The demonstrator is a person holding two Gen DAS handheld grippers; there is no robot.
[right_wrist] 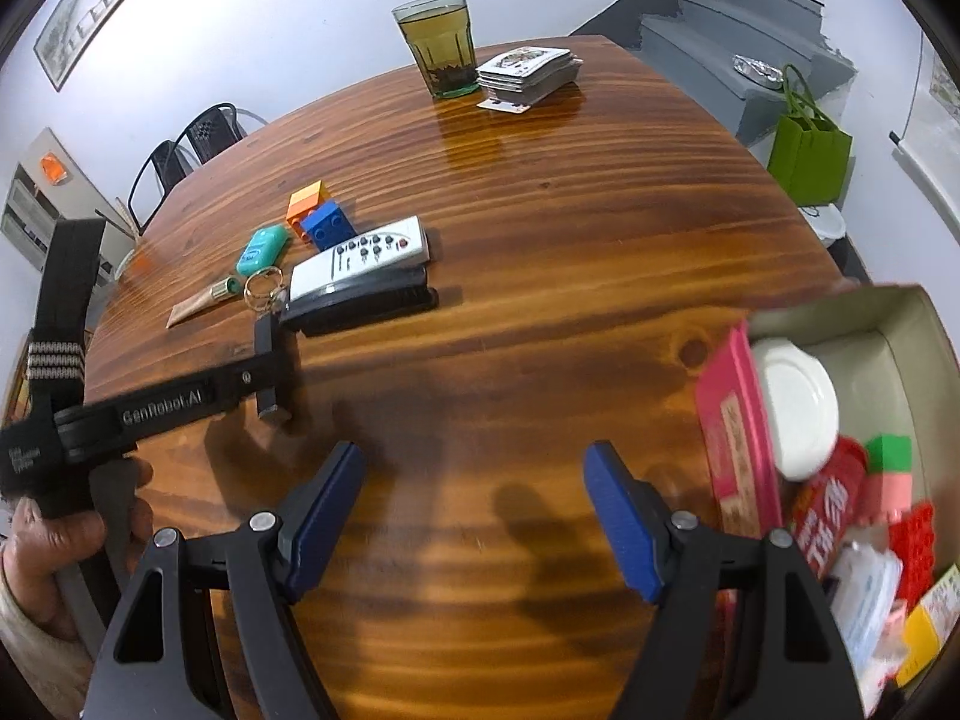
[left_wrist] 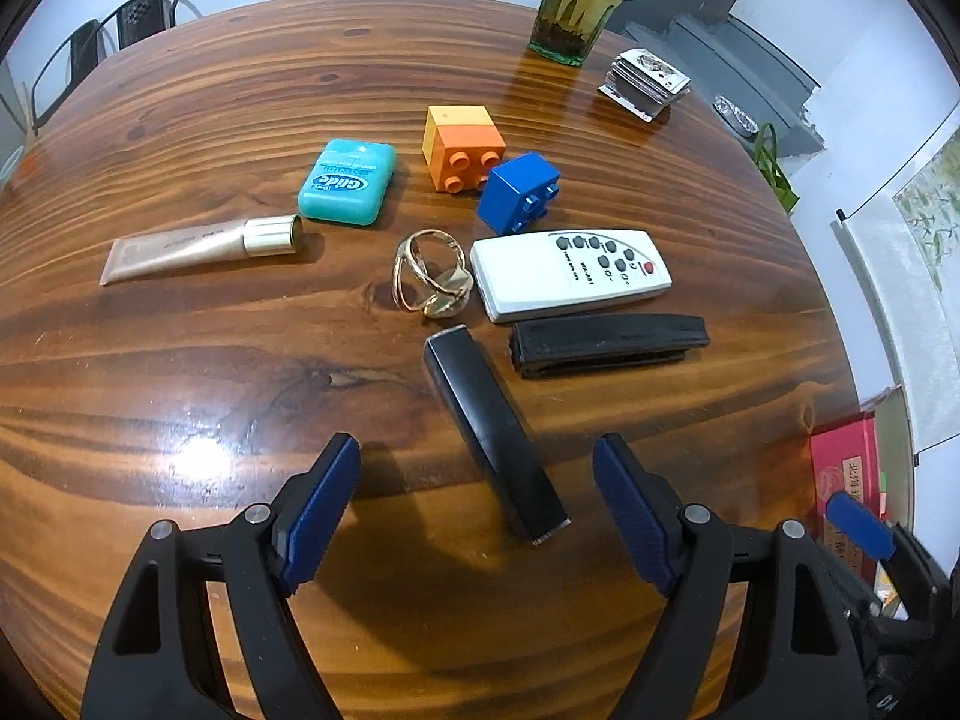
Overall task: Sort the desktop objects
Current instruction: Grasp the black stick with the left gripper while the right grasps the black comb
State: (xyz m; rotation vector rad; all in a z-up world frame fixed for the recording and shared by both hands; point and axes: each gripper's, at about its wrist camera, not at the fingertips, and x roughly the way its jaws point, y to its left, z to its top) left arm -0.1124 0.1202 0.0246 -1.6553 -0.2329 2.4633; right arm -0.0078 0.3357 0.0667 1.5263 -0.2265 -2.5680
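Note:
My left gripper (left_wrist: 477,459) is open and hangs low over the wooden table (left_wrist: 180,390). A slim black bar (left_wrist: 492,420) lies slantwise between its blue pads (left_wrist: 324,498), touching neither. Beyond it lie gold rings (left_wrist: 429,273), a white remote (left_wrist: 570,273), a black folded strap (left_wrist: 606,351), a teal floss box (left_wrist: 348,189), a gold tube (left_wrist: 204,249), an orange-yellow brick (left_wrist: 462,147) and a blue brick (left_wrist: 519,192). My right gripper (right_wrist: 477,468) is open over bare wood with nothing between its fingers. To its right stands an open box (right_wrist: 900,324) filled with small items.
A glass of tea (right_wrist: 441,42) and a deck of cards (right_wrist: 528,75) stand at the table's far side. A hand (right_wrist: 60,534) grips the left tool's black body (right_wrist: 162,402). Off the table are chairs (right_wrist: 192,150), a green bag (right_wrist: 807,156) and grey steps (right_wrist: 720,18).

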